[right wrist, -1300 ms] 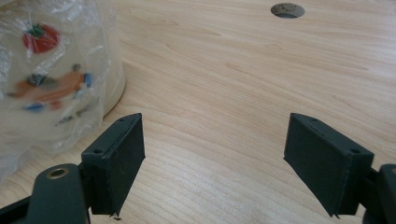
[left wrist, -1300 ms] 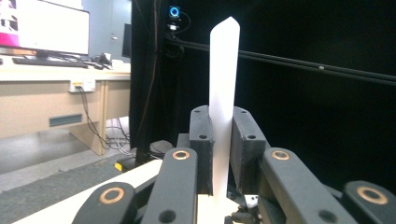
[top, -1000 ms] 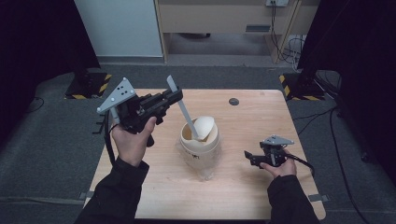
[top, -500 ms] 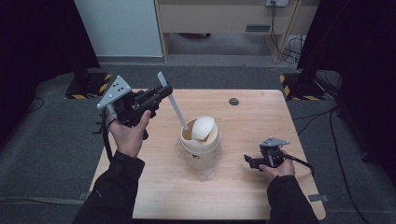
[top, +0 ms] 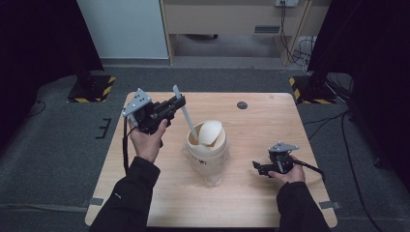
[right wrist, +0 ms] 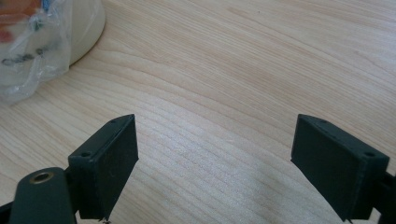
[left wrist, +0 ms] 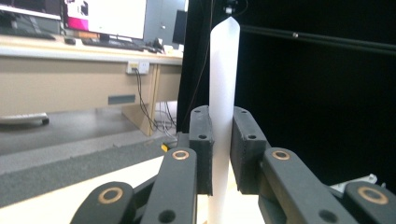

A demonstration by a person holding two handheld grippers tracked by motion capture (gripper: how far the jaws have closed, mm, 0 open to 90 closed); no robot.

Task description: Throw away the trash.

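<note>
A cream tub point(top: 208, 151) stands mid-table with its lid flap point(top: 211, 133) peeled up and clear wrap around its base. A long white stick point(top: 185, 113) leans out of the tub to the upper left. My left gripper point(top: 180, 102) is shut on the stick partway up. In the left gripper view the white stick point(left wrist: 224, 70) rises between the pads of the left gripper point(left wrist: 223, 140). My right gripper point(top: 257, 167) rests low over the table right of the tub. In its own view the right gripper point(right wrist: 215, 154) is open over bare wood, with the tub point(right wrist: 86, 23) and crumpled wrap point(right wrist: 28, 51) beyond it.
A small dark round disc point(top: 242, 105) lies near the table's far edge. The wooden table point(top: 270, 121) stands on grey carpet, with a desk and hanging cables point(top: 290, 29) behind it.
The left gripper swung the stick's top left, then back right and a little lower, its lower end staying in the tub. The right hand drifted slightly toward the near edge.
</note>
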